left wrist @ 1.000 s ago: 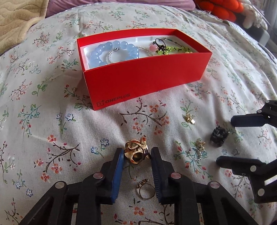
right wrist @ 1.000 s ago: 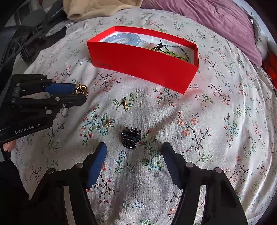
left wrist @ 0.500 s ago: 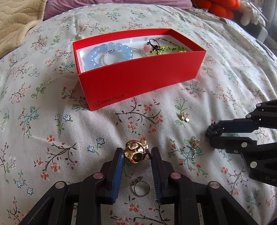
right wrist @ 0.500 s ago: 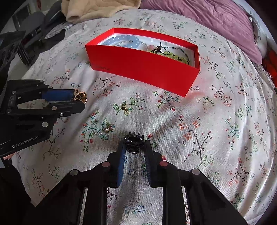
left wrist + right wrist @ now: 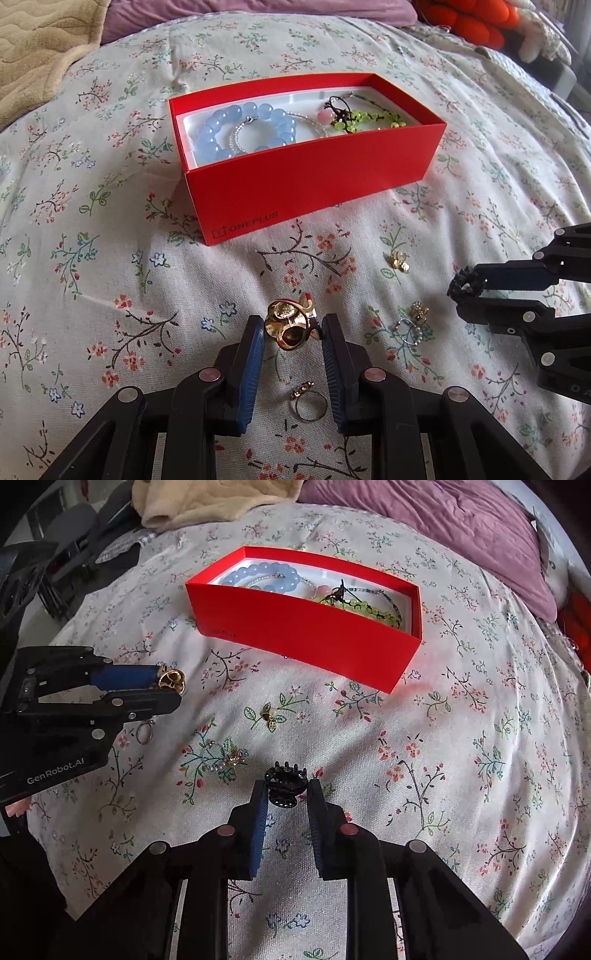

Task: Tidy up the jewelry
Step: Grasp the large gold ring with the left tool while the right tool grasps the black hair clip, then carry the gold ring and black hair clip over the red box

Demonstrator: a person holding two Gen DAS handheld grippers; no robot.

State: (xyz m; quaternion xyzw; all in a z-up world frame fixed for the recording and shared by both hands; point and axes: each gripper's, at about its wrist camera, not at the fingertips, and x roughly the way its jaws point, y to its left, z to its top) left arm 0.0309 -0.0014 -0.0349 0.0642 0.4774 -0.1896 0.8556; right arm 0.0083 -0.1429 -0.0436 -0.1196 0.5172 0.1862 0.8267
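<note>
mostly glossy, knobbly gold ring (image 5: 291, 325)

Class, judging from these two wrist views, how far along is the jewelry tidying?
Done: blue bead bracelet and green bead strand lie in the red box. In hand: left gripper clamps the gold ring; right gripper clamps the black hair claw. Left: thin ring, gold earring, pearl piece on the bedspread.

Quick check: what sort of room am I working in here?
Most likely a bedroom: the red box sits on a floral bedspread, with a purple duvet and a beige blanket bunched at the far edge.
</note>
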